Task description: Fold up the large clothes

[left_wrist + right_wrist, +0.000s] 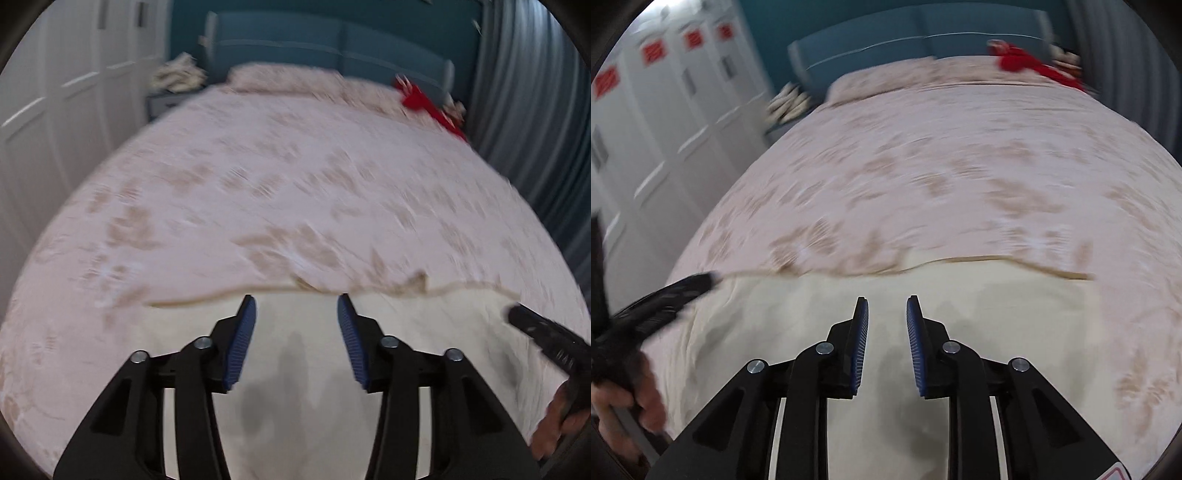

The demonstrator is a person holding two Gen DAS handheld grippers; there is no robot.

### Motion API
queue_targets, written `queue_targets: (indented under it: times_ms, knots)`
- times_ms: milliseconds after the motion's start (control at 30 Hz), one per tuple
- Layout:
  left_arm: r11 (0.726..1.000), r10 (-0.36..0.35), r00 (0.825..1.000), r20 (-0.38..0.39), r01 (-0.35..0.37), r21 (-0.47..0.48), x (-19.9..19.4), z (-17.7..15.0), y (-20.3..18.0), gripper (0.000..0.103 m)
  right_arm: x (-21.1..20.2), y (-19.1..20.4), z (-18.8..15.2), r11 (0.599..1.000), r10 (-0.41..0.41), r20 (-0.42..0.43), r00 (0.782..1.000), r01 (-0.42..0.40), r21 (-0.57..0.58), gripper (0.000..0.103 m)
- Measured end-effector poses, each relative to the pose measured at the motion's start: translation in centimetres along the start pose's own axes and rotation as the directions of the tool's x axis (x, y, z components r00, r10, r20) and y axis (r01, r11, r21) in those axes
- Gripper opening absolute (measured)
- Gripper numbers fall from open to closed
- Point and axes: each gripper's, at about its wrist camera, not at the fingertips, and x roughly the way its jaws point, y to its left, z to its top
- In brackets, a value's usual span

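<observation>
— Jaws first, please. How did yours stand?

— My left gripper [296, 299] stood wide apart, nothing between its blue pads [242, 341]. My right gripper [886, 301] was parted more narrowly, likewise holding nothing. Both hovered above the cream cloth [960, 317]; whether either touched it, I could not tell.

— Location of the garment?

— The cream cloth lay flat across the near end of the bed, on top of the floral bedspread [258, 177]. Its far edge ran unevenly across the bed just beyond my fingertips, with a small raised fold right of centre in the left wrist view. Both views were blurred, so finer detail of the fabric was not legible.

— Position of one gripper against the other?

— Side by side. My right gripper appeared at the right margin of the left view, near the cloth's far edge; my left one showed at the left margin of the right view.

— Other items noted?

— A red item [1030, 64] near the pillows [284, 77], a blue headboard [332, 40], and white cupboard doors [676, 110] alongside the bed.
</observation>
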Motion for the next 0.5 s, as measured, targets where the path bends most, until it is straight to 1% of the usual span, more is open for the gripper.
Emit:
queue_targets:
  times_ms: [33,100,133,167,233,267,333,367,400,433,500]
  knots:
    - [1.000,-0.010,0.999,-0.031,0.010,0.007,1.2,-0.3,-0.9,0.041,1.2,1.0,0.1,1.000,0.019,-0.028,0.999,-0.020,-0.009,0.020]
    - [0.999,-0.038,0.995,-0.088,0.039,0.004,3.4,-0.9,-2.1,0.041,3.0,1.7,0.0,0.999,0.034,-0.074,0.997,-0.036,-0.015,0.020]
    - [0.999,-0.043,0.993,-0.112,0.044,0.005,4.4,-1.3,-2.6,0.041,3.8,1.8,0.0,0.999,0.030,-0.090,0.995,-0.032,-0.020,0.020]
    - [0.999,-0.039,0.991,-0.128,0.041,0.008,5.2,-1.9,-2.8,0.041,5.0,1.8,-0.1,0.999,0.007,-0.115,0.993,-0.011,-0.032,0.019]
    - [1.000,-0.022,0.989,-0.145,0.024,0.012,6.6,-2.4,-2.9,0.041,6.2,1.2,-0.3,0.999,-0.023,-0.137,0.990,0.018,-0.032,0.014]
    - [1.000,-0.020,0.988,-0.150,0.020,0.004,7.0,-2.5,-2.8,0.041,6.4,0.7,-0.3,0.999,-0.033,-0.140,0.990,0.030,-0.023,0.011]
    - [1.000,-0.013,0.989,-0.144,0.011,-0.017,7.3,-2.6,-1.9,0.040,6.6,-0.6,-0.3,0.999,-0.044,-0.138,0.989,0.045,0.005,0.011]
    - [1.000,-0.008,0.990,-0.141,0.004,-0.024,7.3,-2.5,-1.3,0.041,6.7,-1.2,-0.2,0.999,-0.038,-0.139,0.990,0.042,0.030,0.010]
    - [0.999,0.014,0.991,-0.132,-0.018,-0.036,7.2,-2.3,-0.4,0.041,6.8,-1.6,-0.1,0.998,-0.029,-0.142,0.989,0.036,0.044,0.010]
    - [0.998,0.027,0.992,-0.125,-0.033,-0.047,7.1,-2.1,0.3,0.040,7.1,-1.6,0.0,0.998,-0.025,-0.149,0.989,0.032,0.046,0.010]
    - [0.995,0.044,0.992,-0.116,-0.054,-0.086,6.9,-1.8,2.3,0.040,7.7,-0.9,-0.1,0.999,-0.039,-0.162,0.986,0.042,0.011,0.011]
